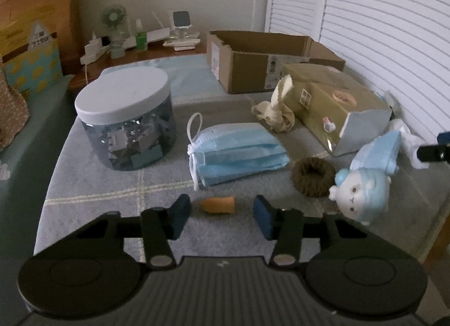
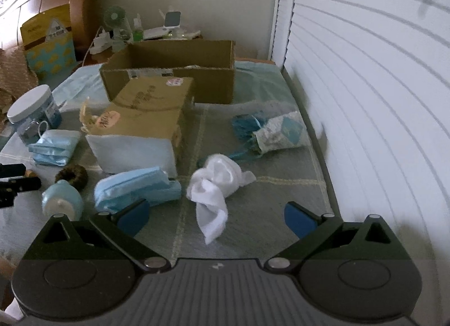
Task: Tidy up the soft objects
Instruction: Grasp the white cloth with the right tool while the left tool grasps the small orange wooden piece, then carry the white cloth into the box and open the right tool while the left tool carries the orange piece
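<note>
My left gripper [image 1: 222,215] is released, a small orange rubbery piece [image 1: 218,205] lying between its pads. Ahead: a pleated stack of blue masks [image 1: 239,153]; ahead-left a clear jar [image 1: 126,120], white lid, holding blocks. My right gripper [image 2: 215,217] is released; a crumpled white cloth [image 2: 216,185] lies ahead on the quilted bed [image 2: 267,199]. An open cardboard box [image 2: 168,73] stands beyond.

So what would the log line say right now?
left gripper: open, at orange piece | right gripper: open, at white cloth | cardboard box: open
</note>
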Action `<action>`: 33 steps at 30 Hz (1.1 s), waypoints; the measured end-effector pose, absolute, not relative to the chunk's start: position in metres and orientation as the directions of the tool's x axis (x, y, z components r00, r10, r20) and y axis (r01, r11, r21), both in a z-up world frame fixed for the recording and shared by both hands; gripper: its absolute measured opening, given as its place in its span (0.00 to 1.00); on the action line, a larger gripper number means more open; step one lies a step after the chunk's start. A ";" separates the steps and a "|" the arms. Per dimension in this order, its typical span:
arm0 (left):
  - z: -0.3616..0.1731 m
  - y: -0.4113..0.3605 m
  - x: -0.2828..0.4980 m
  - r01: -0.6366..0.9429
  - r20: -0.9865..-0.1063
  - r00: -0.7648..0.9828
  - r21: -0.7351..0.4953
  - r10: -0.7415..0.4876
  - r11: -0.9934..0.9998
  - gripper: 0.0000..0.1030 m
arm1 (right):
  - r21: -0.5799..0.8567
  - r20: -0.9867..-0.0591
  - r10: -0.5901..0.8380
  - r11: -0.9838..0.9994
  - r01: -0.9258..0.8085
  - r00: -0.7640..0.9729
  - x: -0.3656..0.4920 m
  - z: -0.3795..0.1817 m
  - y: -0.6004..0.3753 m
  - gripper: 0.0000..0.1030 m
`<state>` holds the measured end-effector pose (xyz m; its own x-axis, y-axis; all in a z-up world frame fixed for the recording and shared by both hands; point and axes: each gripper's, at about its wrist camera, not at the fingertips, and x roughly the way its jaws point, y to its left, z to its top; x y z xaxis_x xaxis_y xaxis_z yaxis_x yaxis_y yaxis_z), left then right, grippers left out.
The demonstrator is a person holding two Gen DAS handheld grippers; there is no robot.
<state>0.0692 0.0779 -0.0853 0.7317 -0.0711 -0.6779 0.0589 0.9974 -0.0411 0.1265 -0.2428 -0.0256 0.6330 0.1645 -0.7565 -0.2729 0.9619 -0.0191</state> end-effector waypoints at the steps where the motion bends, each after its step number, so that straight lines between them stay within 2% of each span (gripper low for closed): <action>1: -0.086 0.077 0.069 0.054 -0.675 0.734 -0.038 -0.066 0.998 0.47 | -0.024 -0.756 0.159 0.963 -0.270 0.634 0.127 -0.028 -0.244 1.00; 6: -0.087 0.073 0.071 0.036 -0.671 0.740 -0.026 -0.044 0.999 0.46 | -0.026 -0.760 0.161 0.961 -0.276 0.630 0.132 -0.035 -0.246 0.85; 15: -0.086 0.070 0.072 0.013 -0.676 0.736 -0.022 -0.024 1.000 0.45 | -0.053 -0.769 0.155 0.951 -0.303 0.620 0.152 -0.051 -0.240 0.73; 20: -0.085 0.068 0.072 0.011 -0.679 0.734 -0.022 -0.023 1.000 0.41 | -0.057 -0.763 0.160 0.948 -0.312 0.626 0.162 -0.055 -0.237 0.68; 25: -0.085 0.065 0.072 0.022 -0.679 0.733 -0.023 -0.032 0.999 0.32 | -0.076 -0.751 0.159 0.943 -0.323 0.641 0.164 -0.054 -0.234 0.52; 33: -0.083 0.066 0.073 0.047 -0.684 0.728 -0.027 -0.053 0.999 0.23 | -0.073 -0.746 0.161 0.945 -0.320 0.646 0.160 -0.048 -0.234 0.52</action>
<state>0.0731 0.0665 -0.0834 0.7275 -0.0526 -0.6841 0.0472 0.9985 -0.0267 0.1598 -0.2340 -0.0483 0.6462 0.1610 -0.7460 -0.3202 0.9445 -0.0735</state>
